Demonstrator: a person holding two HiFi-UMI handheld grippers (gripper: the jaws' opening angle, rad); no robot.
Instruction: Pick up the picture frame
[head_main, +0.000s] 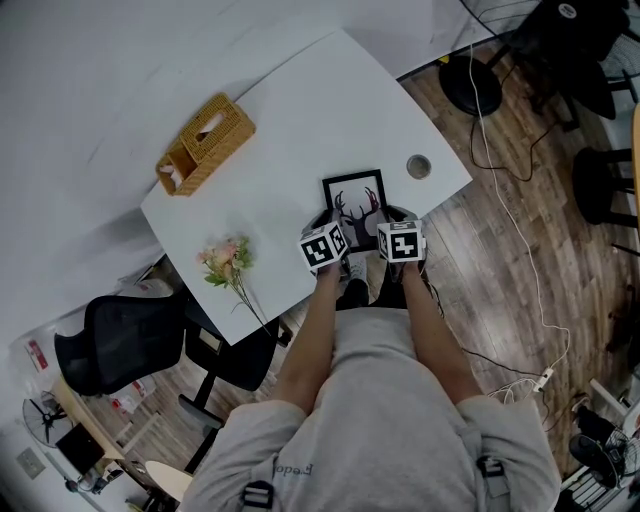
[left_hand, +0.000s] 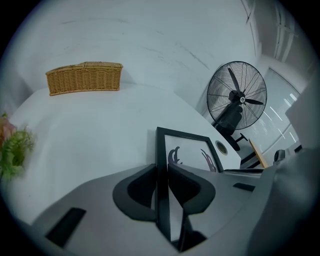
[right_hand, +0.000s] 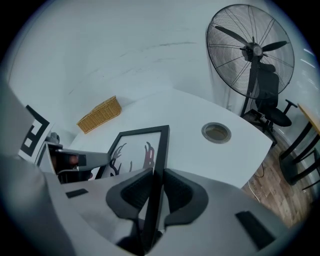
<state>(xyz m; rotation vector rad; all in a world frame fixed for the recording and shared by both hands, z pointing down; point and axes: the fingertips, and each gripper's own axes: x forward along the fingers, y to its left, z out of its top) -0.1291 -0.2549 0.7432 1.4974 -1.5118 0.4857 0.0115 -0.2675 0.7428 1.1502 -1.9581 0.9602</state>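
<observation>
The picture frame is black with a deer-antler print and sits at the near edge of the white table. In the left gripper view my left gripper is shut on the left border of the picture frame, with both pads pressed against it. My right gripper is shut the same way on the right border of the picture frame. In the head view the left gripper and the right gripper flank the frame's near end. I cannot tell whether the frame still rests on the table.
A wicker tissue box stands at the table's far left and a sprig of flowers lies near its left corner. A round cable hole is just right of the frame. A standing fan and office chairs surround the table.
</observation>
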